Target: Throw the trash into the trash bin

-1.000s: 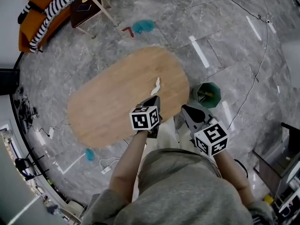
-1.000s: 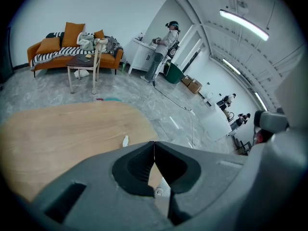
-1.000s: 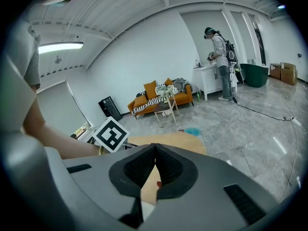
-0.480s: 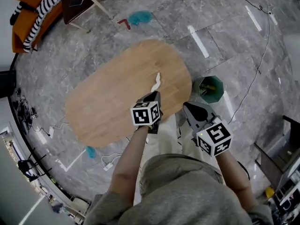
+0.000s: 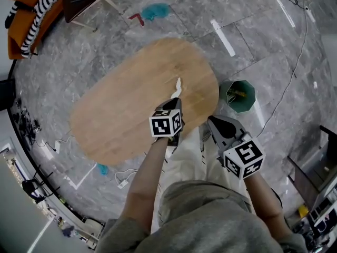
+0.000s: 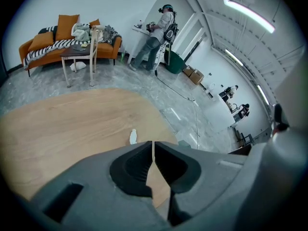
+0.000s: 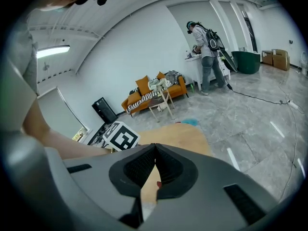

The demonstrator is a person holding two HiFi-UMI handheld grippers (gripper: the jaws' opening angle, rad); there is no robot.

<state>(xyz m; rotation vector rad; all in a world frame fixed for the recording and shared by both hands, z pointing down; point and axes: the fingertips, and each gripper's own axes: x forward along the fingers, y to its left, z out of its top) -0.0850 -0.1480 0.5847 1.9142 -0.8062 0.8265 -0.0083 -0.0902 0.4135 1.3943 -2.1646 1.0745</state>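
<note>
A small crumpled white scrap of trash point(image 5: 176, 90) lies on the oval wooden table point(image 5: 121, 109), near its right edge; the left gripper view shows the scrap point(image 6: 133, 136) just beyond the jaws. My left gripper point(image 5: 175, 102) hangs over the table's near edge, a short way from the scrap, shut with nothing in it point(image 6: 153, 146). My right gripper point(image 5: 210, 121) is off the table's near right corner, shut and empty point(image 7: 155, 150). A green trash bin point(image 5: 240, 95) stands on the floor right of the table.
An orange sofa point(image 6: 62, 40) with a striped throw and a small wooden side table point(image 6: 79, 57) stand beyond the table. A person point(image 6: 155, 37) works at a far counter. Cables point(image 5: 295, 62) run over the grey floor, and blue scraps point(image 5: 156, 10) lie on it.
Both grippers have sunk toward the table's near edge. The left one has come slightly closer to the white scrap. Both stay shut.
</note>
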